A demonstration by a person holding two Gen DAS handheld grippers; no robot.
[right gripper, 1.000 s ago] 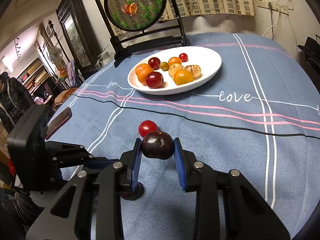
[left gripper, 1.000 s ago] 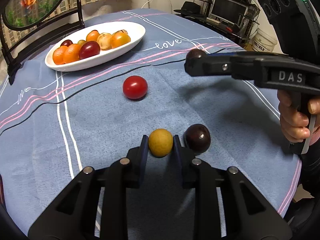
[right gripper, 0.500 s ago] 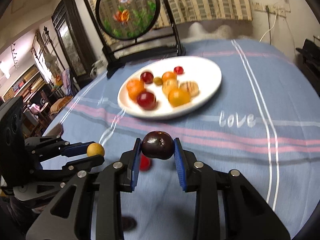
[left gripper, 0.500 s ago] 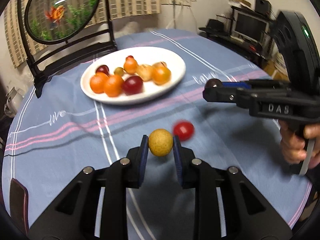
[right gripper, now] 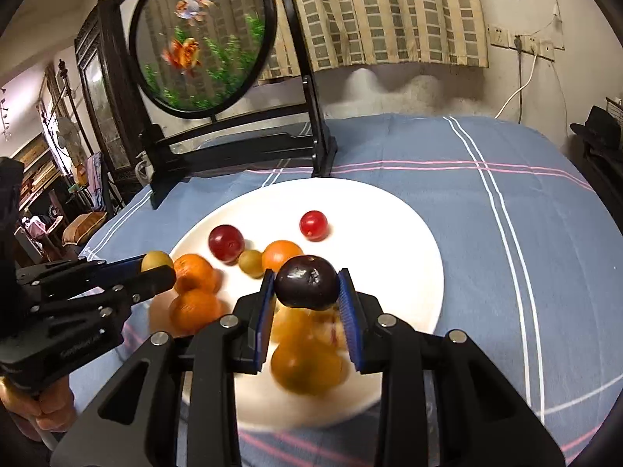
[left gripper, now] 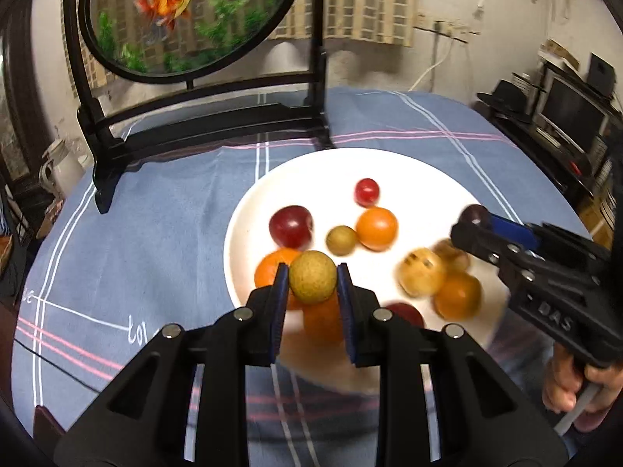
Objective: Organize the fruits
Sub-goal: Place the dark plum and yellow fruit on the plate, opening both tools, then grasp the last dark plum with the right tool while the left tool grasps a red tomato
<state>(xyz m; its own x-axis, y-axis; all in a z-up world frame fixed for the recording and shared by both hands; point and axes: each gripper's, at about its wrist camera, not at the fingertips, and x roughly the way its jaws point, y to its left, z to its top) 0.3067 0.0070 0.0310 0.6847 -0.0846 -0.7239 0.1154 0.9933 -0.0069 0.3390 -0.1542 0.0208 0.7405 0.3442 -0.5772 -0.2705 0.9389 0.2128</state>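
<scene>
Presently, a round yellow-green fruit (left gripper: 312, 277) is being held clamped in the left gripper (left gripper: 312, 292) and a glossy dark plum (right gripper: 307, 282) in the right gripper (right gripper: 307, 292), both being carried above the white plate (right gripper: 409, 233), evidently for release among the fruit gathered there. Both skins are being seen unbroken; the yellow one is looking matte and speckled.

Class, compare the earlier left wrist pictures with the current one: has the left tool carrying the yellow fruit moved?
Yes. The left tool, shut on the yellow fruit, has travelled from the bare tablecloth toward the white plate and now hangs over it.
</scene>
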